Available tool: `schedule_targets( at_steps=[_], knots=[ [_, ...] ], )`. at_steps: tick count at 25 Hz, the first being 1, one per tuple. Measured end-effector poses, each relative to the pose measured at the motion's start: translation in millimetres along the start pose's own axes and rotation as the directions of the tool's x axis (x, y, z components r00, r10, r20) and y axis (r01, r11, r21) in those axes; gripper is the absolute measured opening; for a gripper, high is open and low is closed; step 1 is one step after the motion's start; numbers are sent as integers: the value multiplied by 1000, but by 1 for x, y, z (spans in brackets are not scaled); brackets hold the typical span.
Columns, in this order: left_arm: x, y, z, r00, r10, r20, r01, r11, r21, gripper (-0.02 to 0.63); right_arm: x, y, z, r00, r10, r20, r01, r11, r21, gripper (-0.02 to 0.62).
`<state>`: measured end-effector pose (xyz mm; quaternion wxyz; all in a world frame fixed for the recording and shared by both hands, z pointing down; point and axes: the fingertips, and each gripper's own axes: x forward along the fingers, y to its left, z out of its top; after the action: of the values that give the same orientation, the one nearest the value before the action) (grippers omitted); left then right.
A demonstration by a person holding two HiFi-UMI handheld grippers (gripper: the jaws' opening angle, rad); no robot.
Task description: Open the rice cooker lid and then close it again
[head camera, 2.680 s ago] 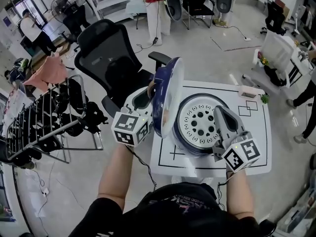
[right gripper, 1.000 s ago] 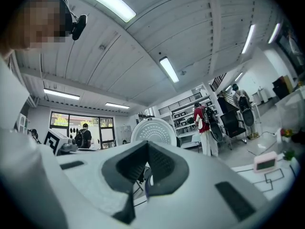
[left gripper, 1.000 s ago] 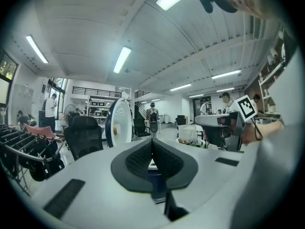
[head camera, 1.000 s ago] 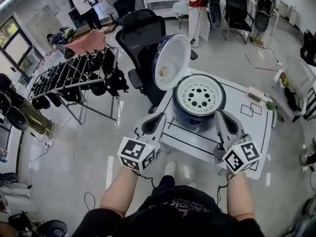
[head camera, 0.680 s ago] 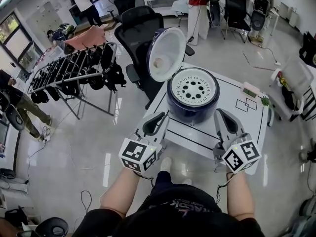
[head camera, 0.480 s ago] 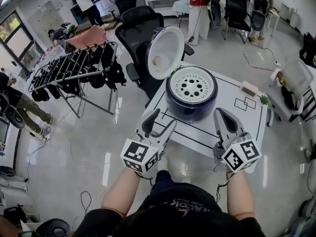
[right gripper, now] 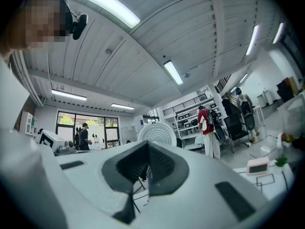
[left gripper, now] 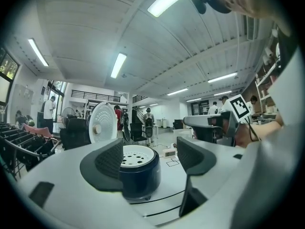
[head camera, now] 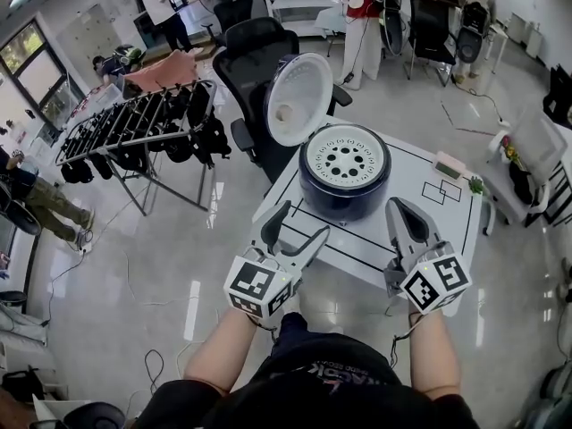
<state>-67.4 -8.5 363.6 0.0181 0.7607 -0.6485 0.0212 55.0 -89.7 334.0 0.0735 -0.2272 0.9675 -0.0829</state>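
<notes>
Head view: rice cooker (head camera: 344,181) sits near left edge of bench (head camera: 429,206). Lid (head camera: 298,99) stands up on hinge, needs no holding, so closing likely next. Left tongs (head camera: 301,222) and right tongs (head camera: 399,206) hang off near edge, apart from cooker. Office chair (head camera: 259,52) and drying rack (head camera: 134,119) beyond left edge; neither blocks lid.

Left gripper view: tongs wide, just been opening, nothing gripped; cooker well ahead.

Right gripper view: tongs pressed together, empty; lid beyond.
</notes>
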Motion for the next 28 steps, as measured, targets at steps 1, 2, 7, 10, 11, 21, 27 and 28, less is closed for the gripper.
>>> schedule_targets(
  at_steps=[1,2,7,10,11,21,27,28],
  knots=[
    [0,0,1,1000,1,1,-1,1000,1,339,0,0,0,1000,1,1,-1,1000,1,2],
    [0,-1,1,1000,1,1,-1,1000,3,339,-1,1,-1,1000,2,0,-2,1000,0,2],
    [-2,-5,1,1000,2,5,-2,1000,8,339,-7,2,0,1000,2,4,-2,1000,-2,2],
    [-1,-7,3,1000,0,8,0,1000,12,339,-11,1,2,1000,-3,11,3,1000,1,2],
    [-1,-8,4,1000,-2,8,2,1000,13,340,-11,0,3,1000,-5,13,5,1000,1,2],
    [-8,-7,9,1000,-4,12,3,1000,21,339,-18,6,3,1000,-13,22,13,1000,3,2],
    [-10,-2,12,1000,13,18,-13,1000,20,339,-17,7,2,1000,-10,13,10,1000,2,2],
    [-10,0,12,1000,17,19,-17,1000,19,339,-16,7,2,1000,-8,12,8,1000,1,2]
  ],
)
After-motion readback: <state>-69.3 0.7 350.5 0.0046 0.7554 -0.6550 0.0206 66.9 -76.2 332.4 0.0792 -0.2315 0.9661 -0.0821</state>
